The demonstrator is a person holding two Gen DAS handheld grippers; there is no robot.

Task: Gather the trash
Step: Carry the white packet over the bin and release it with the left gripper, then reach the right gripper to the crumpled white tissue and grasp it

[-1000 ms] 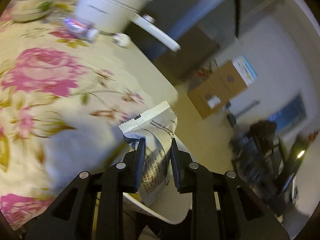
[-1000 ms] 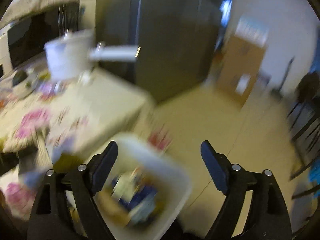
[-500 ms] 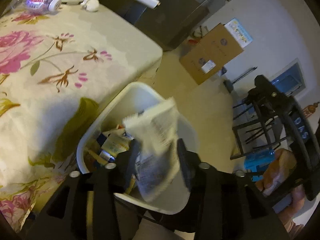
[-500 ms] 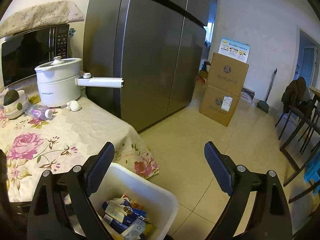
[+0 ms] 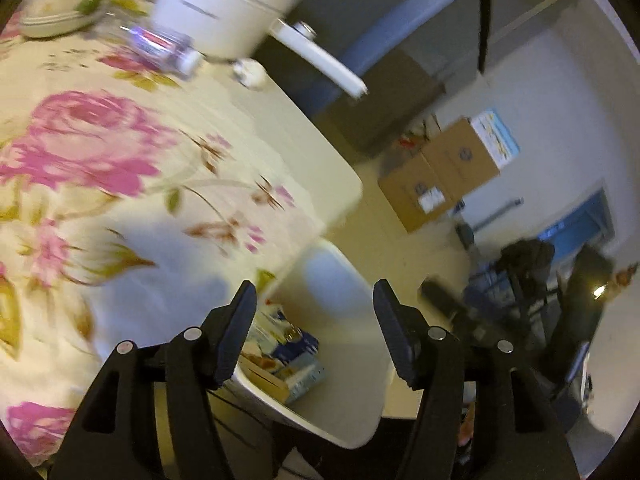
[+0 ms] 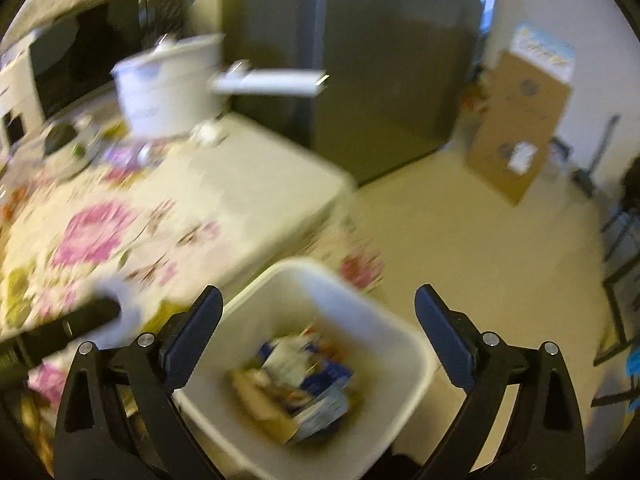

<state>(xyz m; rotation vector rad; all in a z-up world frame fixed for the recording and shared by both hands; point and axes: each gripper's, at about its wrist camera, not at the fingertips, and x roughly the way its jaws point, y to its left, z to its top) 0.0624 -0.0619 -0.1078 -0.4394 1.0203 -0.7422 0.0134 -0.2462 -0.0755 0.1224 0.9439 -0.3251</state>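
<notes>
A tall dark fridge (image 6: 384,80) stands behind the far edge of the table (image 5: 256,120), whose floral cloth (image 6: 96,236) hangs over the near corner. Stacked cardboard boxes (image 5: 444,176) sit on the floor against the wall. The white bin (image 6: 400,344) stands on the floor just beside the table's corner, with wrappers and packets of trash (image 6: 300,384) piled inside (blurred, so single pieces cannot be told apart). At the table's far edge sits a white electric pot (image 5: 224,4) with a long handle, and beside it a bowl (image 5: 60,8), a small plastic bottle (image 5: 164,44) on its side and a small white lump (image 5: 250,72). The left gripper (image 5: 314,316) hangs above the bin, jaws spread and holding nothing. The right gripper (image 6: 318,324) is likewise over the bin, jaws wide apart and bare.
</notes>
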